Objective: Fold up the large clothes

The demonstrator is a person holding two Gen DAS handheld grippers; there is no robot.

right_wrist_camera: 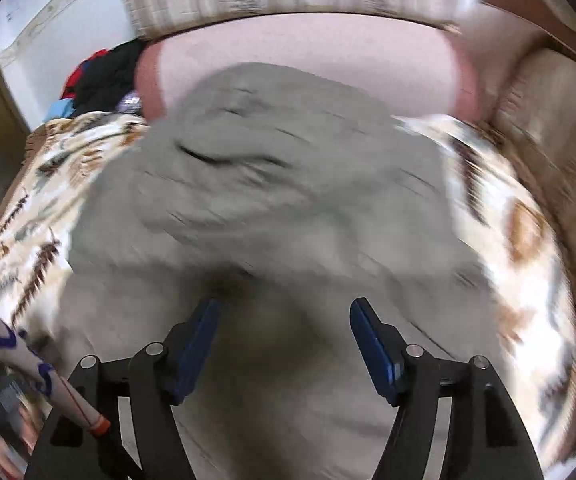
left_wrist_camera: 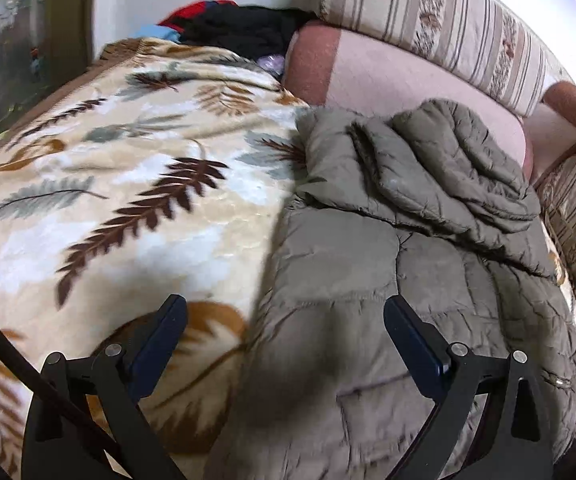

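left gripper (left_wrist_camera: 286,312): jaws spread wide, nothing pinched; it hangs over the near edge of the jacket, pads clear of the cloth.
right gripper (right_wrist_camera: 284,316): jaws apart, nothing between them; picture heavily motion-blurred, so contact with the cloth below can't be told.
jacket: olive-grey quilted puffy jacket (left_wrist_camera: 419,248), lying on the bed. Under and ahead of the left gripper, mostly off to its right side. Directly under and ahead of the right gripper (right_wrist_camera: 280,200), filling the middle of its view.
jacket fold: a bunched, doubled-over part sits at the far end, ahead of both grippers, up against the bolster.
blanket: cream fleece blanket with brown and grey fern leaves (left_wrist_camera: 128,184), covers the bed; ahead-left of the left gripper, showing on both sides of the jacket from the right gripper.
bolster: pink cushion roll with darker pink end (left_wrist_camera: 387,76), far ahead past the jacket.
backrest: beige striped floral sofa cushion (left_wrist_camera: 447,16), behind the bolster.
clothes pile: black, red and blue garments (left_wrist_camera: 232,24), far ahead-left, beside the bolster's end.
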